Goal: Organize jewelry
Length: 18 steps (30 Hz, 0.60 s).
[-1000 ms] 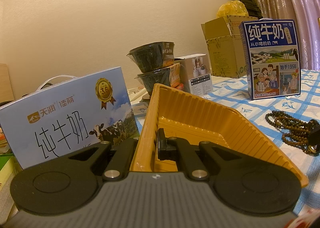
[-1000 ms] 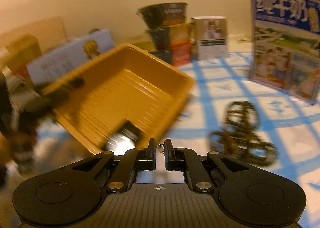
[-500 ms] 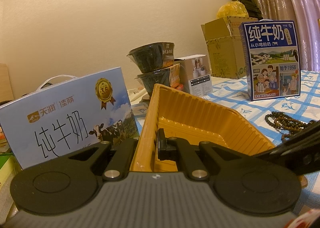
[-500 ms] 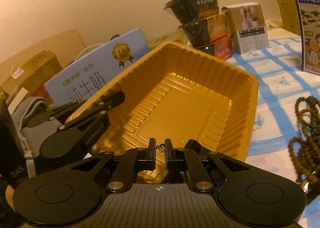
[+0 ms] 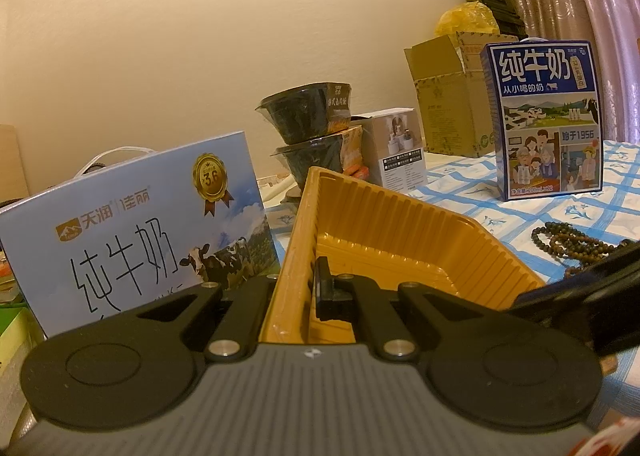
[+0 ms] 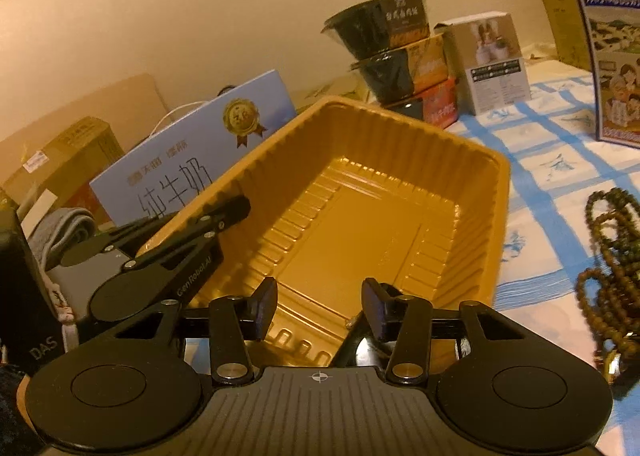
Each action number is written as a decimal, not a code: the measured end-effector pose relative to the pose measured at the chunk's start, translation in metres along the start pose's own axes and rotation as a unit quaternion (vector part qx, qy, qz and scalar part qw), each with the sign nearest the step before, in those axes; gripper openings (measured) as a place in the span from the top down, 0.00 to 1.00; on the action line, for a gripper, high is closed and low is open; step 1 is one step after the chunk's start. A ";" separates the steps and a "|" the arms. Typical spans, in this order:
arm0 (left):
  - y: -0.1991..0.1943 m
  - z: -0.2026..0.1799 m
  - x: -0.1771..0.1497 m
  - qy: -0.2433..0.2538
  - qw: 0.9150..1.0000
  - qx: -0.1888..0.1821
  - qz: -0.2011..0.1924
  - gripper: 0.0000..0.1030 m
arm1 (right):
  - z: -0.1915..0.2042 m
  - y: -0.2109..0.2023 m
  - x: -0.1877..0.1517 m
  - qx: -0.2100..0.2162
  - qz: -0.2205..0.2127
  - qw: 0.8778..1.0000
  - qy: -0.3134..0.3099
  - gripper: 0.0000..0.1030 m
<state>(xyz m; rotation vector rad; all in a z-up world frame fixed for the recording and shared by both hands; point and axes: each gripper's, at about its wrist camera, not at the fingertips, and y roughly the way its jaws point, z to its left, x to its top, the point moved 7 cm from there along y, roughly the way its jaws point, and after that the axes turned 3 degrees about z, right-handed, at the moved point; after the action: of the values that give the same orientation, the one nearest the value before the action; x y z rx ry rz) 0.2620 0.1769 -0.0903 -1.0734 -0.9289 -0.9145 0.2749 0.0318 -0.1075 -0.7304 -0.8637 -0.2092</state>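
Note:
A ribbed yellow plastic tray [image 6: 360, 216] sits on the blue-checked tablecloth. My left gripper [image 5: 296, 288] is shut on the tray's left rim [image 5: 292, 240], one finger inside and one outside; it also shows in the right wrist view [image 6: 224, 216]. My right gripper [image 6: 320, 304] is open over the tray's near edge, with a small shiny item [image 6: 352, 322] just below its right finger. A string of dark wooden beads [image 6: 612, 256] lies on the cloth to the right of the tray, also seen in the left wrist view [image 5: 568, 244].
A blue milk carton [image 5: 544, 120] stands at the right back. A light-blue milk box [image 5: 136, 232] stands left of the tray. Stacked black bowls [image 5: 312, 132], a small white box [image 5: 400, 152] and a cardboard box [image 5: 448, 96] stand behind.
My right gripper moved left from the beads to the tray's near edge, then opened, releasing the small item it pinched. My left gripper kept its hold on the rim.

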 end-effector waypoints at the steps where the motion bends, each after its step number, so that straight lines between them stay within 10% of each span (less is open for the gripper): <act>1: 0.000 0.000 0.000 0.000 1.000 0.000 0.000 0.96 | -0.001 -0.006 0.000 -0.003 -0.007 1.000 -0.004 0.54; 18: -0.002 0.000 -0.002 -0.002 1.000 0.002 0.000 0.97 | -0.137 -0.095 -0.030 -0.220 -0.015 0.973 0.073 0.55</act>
<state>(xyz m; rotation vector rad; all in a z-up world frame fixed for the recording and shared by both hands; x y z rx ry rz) 0.2599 0.1769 -0.0917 -1.0723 -0.9336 -0.9100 0.2973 -0.1324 -0.1416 -1.1017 -0.6928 -0.4858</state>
